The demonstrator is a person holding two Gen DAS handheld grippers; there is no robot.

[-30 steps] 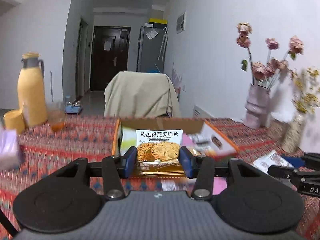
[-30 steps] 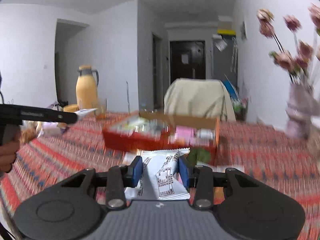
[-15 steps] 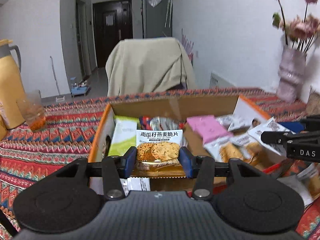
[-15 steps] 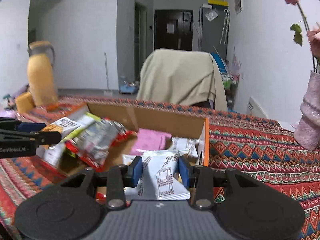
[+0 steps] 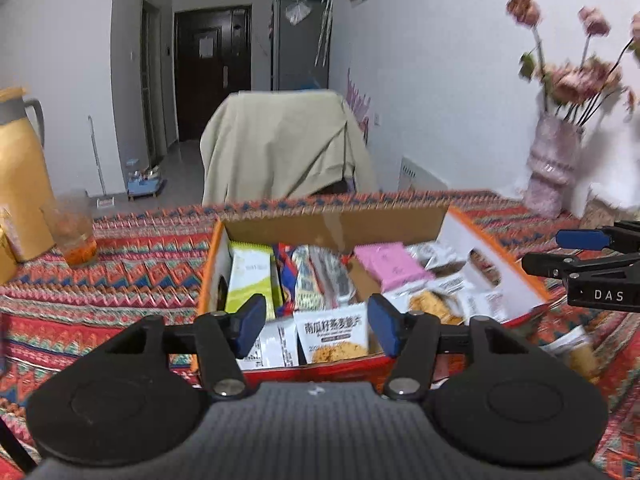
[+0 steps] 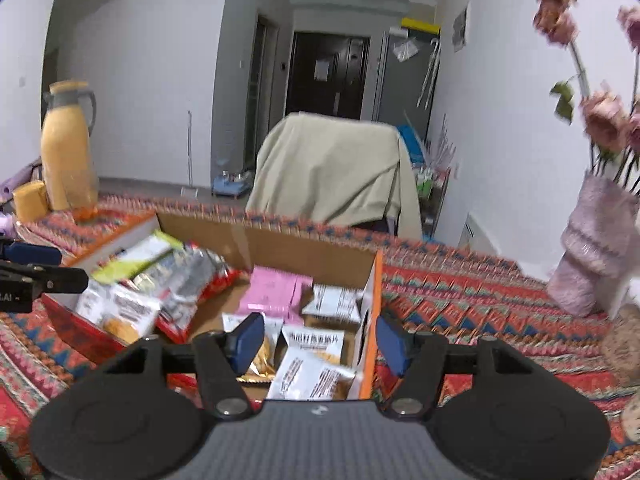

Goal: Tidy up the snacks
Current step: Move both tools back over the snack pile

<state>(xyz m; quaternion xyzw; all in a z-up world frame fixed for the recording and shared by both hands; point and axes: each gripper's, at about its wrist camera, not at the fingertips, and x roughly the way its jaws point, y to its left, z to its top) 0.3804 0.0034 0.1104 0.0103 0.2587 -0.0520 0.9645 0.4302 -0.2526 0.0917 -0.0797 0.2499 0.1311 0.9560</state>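
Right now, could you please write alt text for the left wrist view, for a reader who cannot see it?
The left tool hangs open over a cardboard box of snack packets, with an oat crisp packet lying in the box below its fingers. The box sits on a red patterned tablecloth, with a yellow thermos at left and a vase of flowers at right.

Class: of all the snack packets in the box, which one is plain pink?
The pink packet in the middle of the box; every other packet there is white, green or silvery.
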